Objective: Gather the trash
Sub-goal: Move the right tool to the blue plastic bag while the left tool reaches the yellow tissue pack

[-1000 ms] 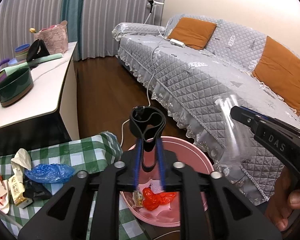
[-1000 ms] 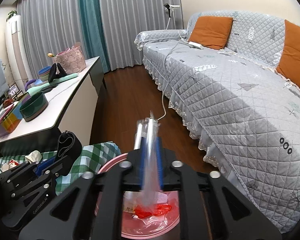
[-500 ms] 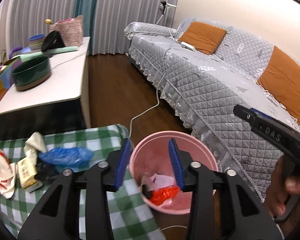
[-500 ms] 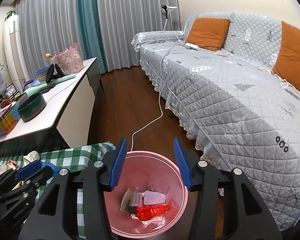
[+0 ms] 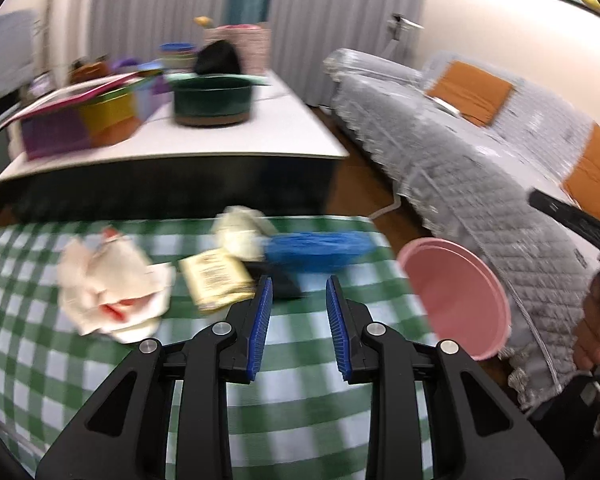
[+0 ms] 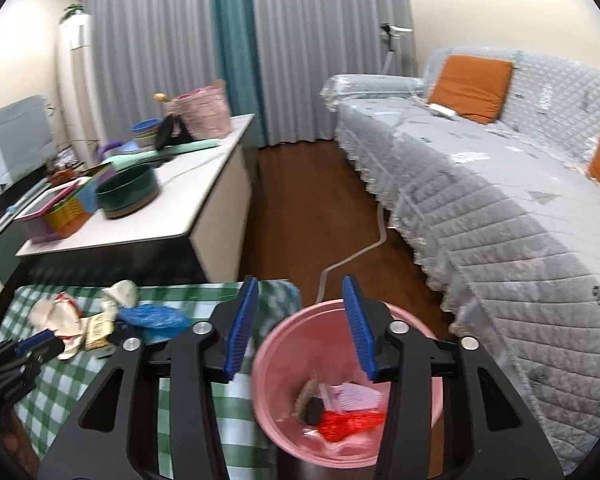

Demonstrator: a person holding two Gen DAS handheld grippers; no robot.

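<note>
Pink bin (image 6: 340, 392) sits just beside the checked surface (image 5: 300, 420) edge; left claw (image 5: 299, 318) and right claw (image 6: 300, 320) gape wide (both empty).

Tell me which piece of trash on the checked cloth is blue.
The crumpled blue plastic bag, at the right end of the pile nearest the pink bin. The crumpled paper is white and red; the small packet is yellowish.

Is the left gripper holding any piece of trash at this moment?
No, the left gripper is open with nothing between its blue pads, and the blue plastic bag lies on the checkered cloth.
</note>
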